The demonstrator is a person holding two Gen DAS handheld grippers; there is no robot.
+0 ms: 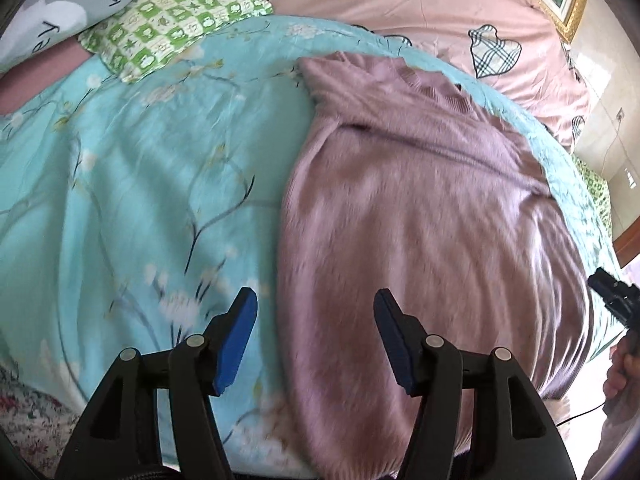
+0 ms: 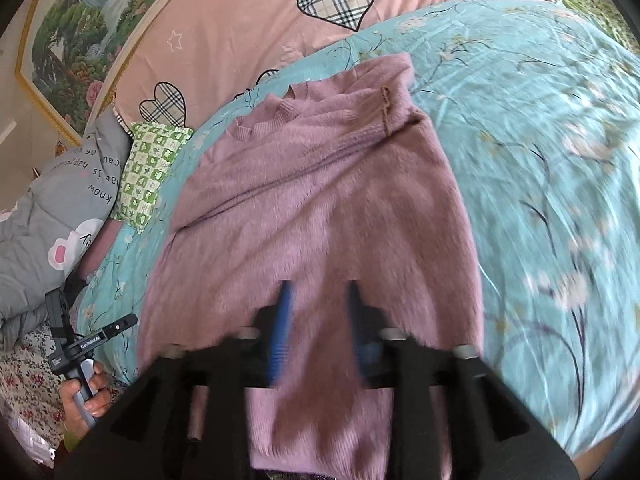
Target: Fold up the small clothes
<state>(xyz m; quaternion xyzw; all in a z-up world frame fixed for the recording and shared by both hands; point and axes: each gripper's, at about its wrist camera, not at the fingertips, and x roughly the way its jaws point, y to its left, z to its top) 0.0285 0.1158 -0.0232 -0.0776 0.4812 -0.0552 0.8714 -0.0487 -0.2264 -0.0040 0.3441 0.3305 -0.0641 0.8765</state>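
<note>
A pink fuzzy sweater [image 1: 420,208] lies flat on the turquoise floral bedspread [image 1: 140,184], collar at the far end, sleeves folded in over the body. My left gripper [image 1: 316,300] is open and empty above the sweater's near left edge. In the right wrist view the sweater [image 2: 312,208] fills the middle. My right gripper [image 2: 318,292] is open, blurred, just above the sweater's lower body. The left gripper [image 2: 86,340] shows at the lower left, held in a hand.
A green checked pillow [image 1: 172,16] and a grey printed quilt [image 2: 44,216] lie at one side. A pink heart-patterned duvet [image 1: 460,8] lies beyond the collar. A framed picture [image 2: 80,24] hangs on the wall.
</note>
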